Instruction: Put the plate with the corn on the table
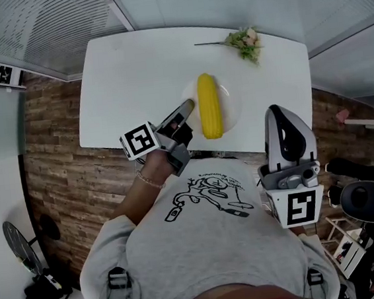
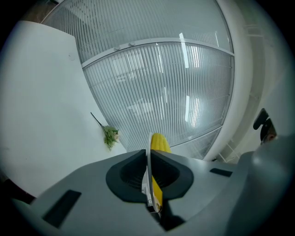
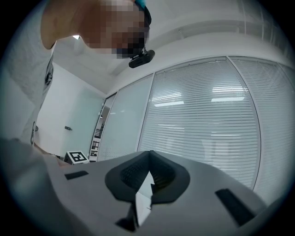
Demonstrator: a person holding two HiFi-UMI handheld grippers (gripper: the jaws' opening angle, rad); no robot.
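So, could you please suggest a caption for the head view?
Left gripper shut on the rim of a white plate carrying corn, over the table; right gripper beside the chest, shut.

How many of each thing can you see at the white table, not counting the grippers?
corn: 1
plate: 1
flower sprig: 1
Total: 3
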